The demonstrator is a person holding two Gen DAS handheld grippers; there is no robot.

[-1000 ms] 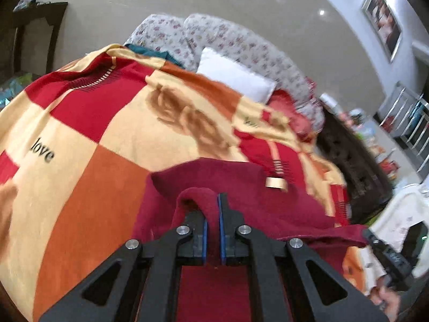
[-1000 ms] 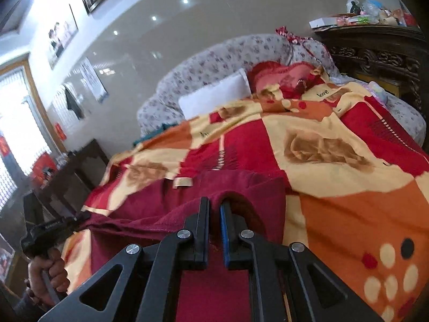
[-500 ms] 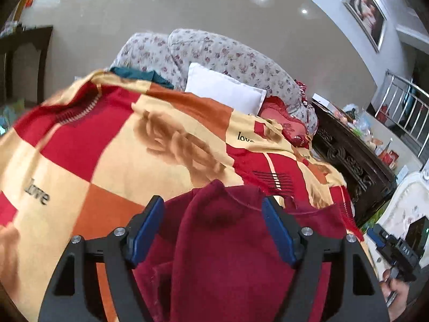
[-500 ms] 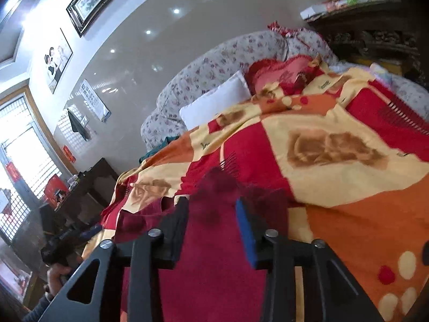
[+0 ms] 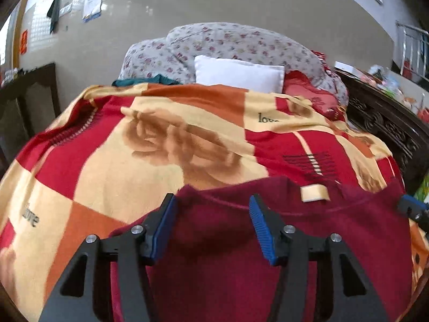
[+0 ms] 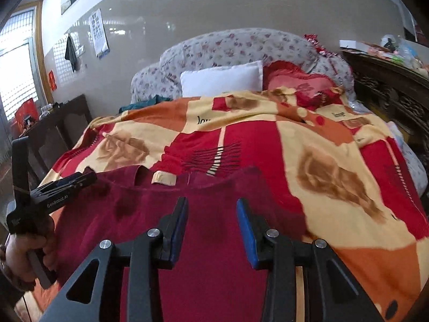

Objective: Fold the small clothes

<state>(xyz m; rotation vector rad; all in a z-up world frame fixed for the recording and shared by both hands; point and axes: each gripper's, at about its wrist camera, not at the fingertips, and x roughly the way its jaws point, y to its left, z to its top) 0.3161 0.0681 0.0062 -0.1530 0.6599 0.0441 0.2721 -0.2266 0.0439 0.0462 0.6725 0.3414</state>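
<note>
Maroon garment [image 5: 241,241] lies spread on the blanket [image 5: 134,161], neckline just beyond both sets of fingertips. Left gripper [image 5: 211,220] and right gripper [image 6: 211,220] stand apart, gripping nothing. A second earlier each pinched the cloth; the left jaws have since opened, then narrowed slightly. Next regrip should take both shoulder edges evenly, avoiding skewed folds.

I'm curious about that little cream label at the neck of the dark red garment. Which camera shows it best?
The right wrist view: the label lies unblurred inside the neckline of the dark red garment. The left wrist view shows it too, slightly smeared.
</note>
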